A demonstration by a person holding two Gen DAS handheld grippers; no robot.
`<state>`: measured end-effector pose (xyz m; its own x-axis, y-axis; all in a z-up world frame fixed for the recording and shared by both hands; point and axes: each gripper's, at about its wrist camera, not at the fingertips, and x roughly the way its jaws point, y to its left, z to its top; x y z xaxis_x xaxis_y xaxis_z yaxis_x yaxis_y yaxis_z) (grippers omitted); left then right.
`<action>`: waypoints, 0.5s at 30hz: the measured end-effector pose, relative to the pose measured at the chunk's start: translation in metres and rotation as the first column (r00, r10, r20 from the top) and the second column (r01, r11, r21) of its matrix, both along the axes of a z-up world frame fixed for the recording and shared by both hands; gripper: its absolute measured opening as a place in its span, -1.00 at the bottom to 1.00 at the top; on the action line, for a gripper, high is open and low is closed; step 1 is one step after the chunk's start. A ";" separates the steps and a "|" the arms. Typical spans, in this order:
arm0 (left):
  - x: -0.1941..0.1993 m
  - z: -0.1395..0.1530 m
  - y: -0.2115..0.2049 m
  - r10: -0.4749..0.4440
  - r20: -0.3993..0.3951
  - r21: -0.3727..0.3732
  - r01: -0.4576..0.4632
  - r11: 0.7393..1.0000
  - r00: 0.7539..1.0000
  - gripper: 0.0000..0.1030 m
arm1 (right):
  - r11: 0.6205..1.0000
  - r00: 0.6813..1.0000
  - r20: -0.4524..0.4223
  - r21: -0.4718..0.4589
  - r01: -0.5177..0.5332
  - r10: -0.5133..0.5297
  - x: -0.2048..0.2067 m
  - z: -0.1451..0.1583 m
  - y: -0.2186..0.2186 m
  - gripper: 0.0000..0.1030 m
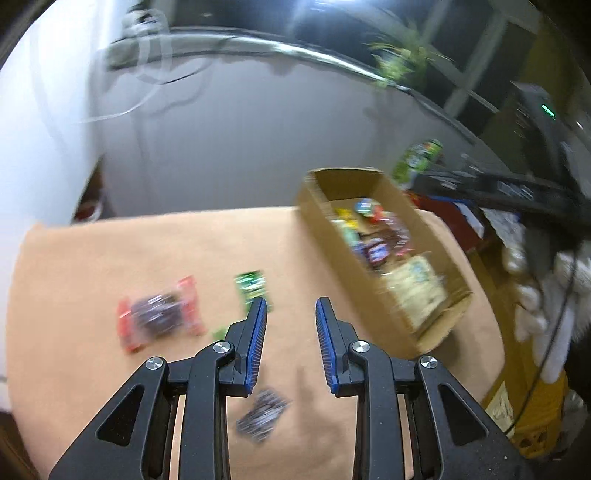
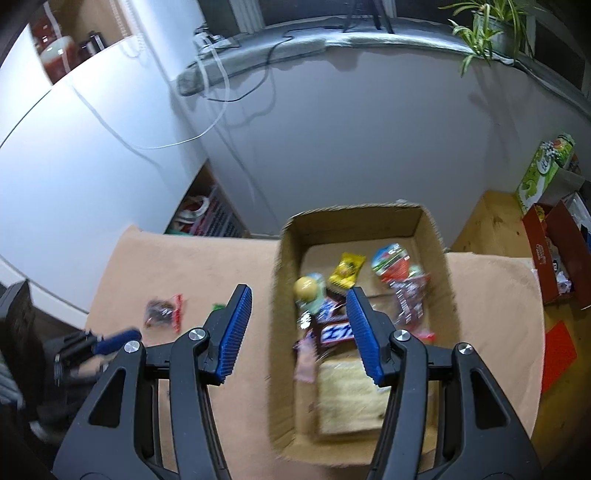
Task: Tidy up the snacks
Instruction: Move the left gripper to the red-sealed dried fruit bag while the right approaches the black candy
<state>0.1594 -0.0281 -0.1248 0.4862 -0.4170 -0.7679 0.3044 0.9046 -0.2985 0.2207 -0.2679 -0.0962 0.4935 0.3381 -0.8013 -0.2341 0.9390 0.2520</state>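
A cardboard box (image 2: 448, 295) holds several snacks and shows in the left wrist view (image 1: 325, 236) at the right. On the tan mat lie a red-edged packet (image 1: 159, 314), a green packet (image 1: 253, 286) and a dark packet (image 1: 262, 413). My left gripper (image 1: 290, 310) is open and empty above the mat, between the green packet and the box. My right gripper (image 2: 299, 295) is open and empty over the box's left wall. The red-edged packet (image 2: 164, 312) also shows left of it. The left gripper (image 2: 107, 341) appears blurred at the far left.
The tan mat (image 1: 110, 251) covers the table. A grey wall (image 2: 351, 129) rises behind it. A green carton (image 2: 543, 173) and a red box (image 2: 554, 254) stand at the right. A plant (image 2: 487, 26) sits on the sill. A shelf (image 2: 207, 218) is at the back left.
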 end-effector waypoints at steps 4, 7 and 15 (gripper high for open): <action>-0.008 -0.008 0.040 0.081 -0.027 0.000 -0.081 0.997 0.996 -0.50 | 0.999 0.999 -0.013 0.015 -0.052 0.053 -0.022 -0.003 0.020 0.08; -0.019 -0.014 0.055 0.100 -0.043 0.012 -0.100 0.995 0.994 -0.50 | 0.995 0.995 -0.031 0.020 -0.094 0.095 -0.035 -0.011 0.037 0.08; -0.036 -0.030 0.065 0.115 -0.079 0.020 -0.114 0.993 0.990 -0.50 | 0.979 0.976 -0.085 0.048 -0.199 0.202 -0.058 -0.038 0.081 0.08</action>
